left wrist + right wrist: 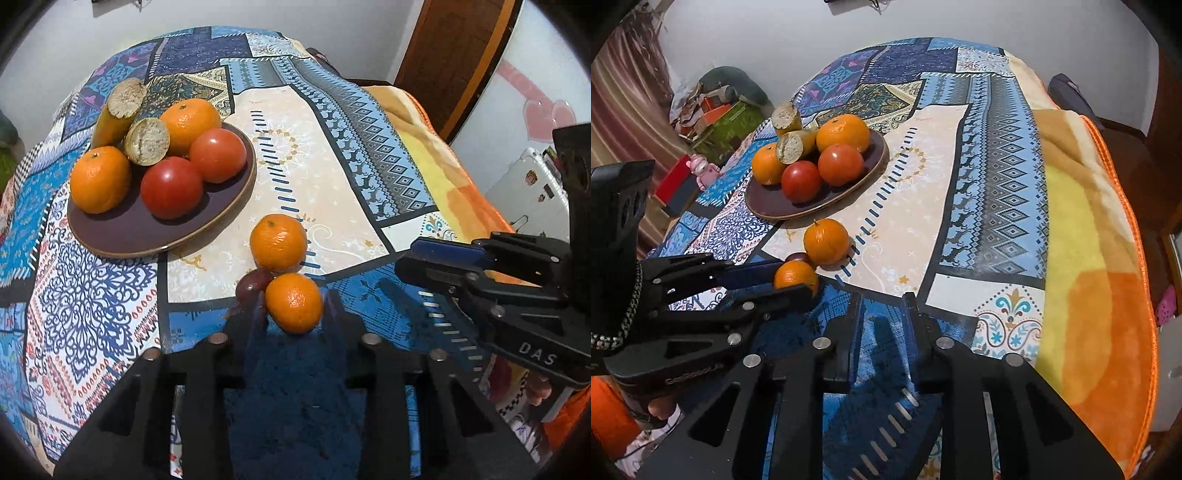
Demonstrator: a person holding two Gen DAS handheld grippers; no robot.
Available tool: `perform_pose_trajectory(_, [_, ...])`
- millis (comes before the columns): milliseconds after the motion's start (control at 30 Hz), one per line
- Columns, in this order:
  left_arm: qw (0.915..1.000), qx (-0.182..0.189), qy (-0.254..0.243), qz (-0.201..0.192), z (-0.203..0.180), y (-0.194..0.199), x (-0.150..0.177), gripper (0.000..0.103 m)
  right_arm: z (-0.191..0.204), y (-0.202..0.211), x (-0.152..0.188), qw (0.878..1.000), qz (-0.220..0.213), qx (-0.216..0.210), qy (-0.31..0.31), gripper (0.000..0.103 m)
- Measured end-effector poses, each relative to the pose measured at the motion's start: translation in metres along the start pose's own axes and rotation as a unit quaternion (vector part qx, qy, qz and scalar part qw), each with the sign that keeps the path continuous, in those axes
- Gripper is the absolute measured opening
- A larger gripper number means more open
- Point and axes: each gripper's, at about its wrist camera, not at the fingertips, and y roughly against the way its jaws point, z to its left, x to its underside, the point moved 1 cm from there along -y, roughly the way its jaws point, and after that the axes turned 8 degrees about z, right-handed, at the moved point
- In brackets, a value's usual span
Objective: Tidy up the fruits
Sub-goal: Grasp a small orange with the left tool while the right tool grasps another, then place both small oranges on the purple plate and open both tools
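A brown plate (122, 236) holds two oranges, two red tomatoes and two cut yellow pieces; it also shows in the right wrist view (768, 210). On the cloth lie a far orange (277, 242), a near orange (293, 302) and a small dark purple fruit (253, 284). My left gripper (295, 317) is open, its fingers on either side of the near orange, not clamped. In the right wrist view the left gripper (790, 282) shows around that orange (794, 275). My right gripper (881, 310) is open and empty over the blue cloth patch.
The patterned tablecloth (332, 155) covers a rounded table. An orange and yellow blanket (1100, 258) hangs over its right side. Boxes and clutter (713, 114) sit on the floor at far left. A wooden door (454, 55) stands behind.
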Motion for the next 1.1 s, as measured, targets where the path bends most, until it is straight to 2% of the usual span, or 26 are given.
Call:
perform_pose_trajectory(167, [0.9999, 0.001, 0.006, -0.012, 0.005, 0.007, 0.001, 0.032, 0.005, -0.005, -0.005, 1.0, -0.001, -0.007, -0.002, 0.024])
perform_pose_trajectory(233, [0.9997, 0.008, 0.014, -0.021, 0.011, 0.014, 0.002, 0.032, 0.008, -0.006, -0.008, 1.0, -0.002, -0.01, -0.001, 0.028])
perform_pose_trajectory(500, [0.997, 0.005, 0.053, -0.056, 0.049, 0.045, 0.003, 0.032, 0.025, -0.018, -0.024, 1.0, -0.004, -0.011, 0.016, 0.038])
perform_pose_trajectory(833, [0.9953, -0.006, 0.078, -0.058, 0.081, 0.048, 0.011, 0.032, 0.04, -0.05, -0.036, 1.0, 0.014, -0.003, 0.026, 0.038])
perform_pose_trajectory(1100, [0.994, -0.007, 0.089, -0.064, 0.092, 0.05, 0.012, 0.032, 0.041, -0.043, -0.036, 1.0, 0.0, 0.002, 0.028, 0.036])
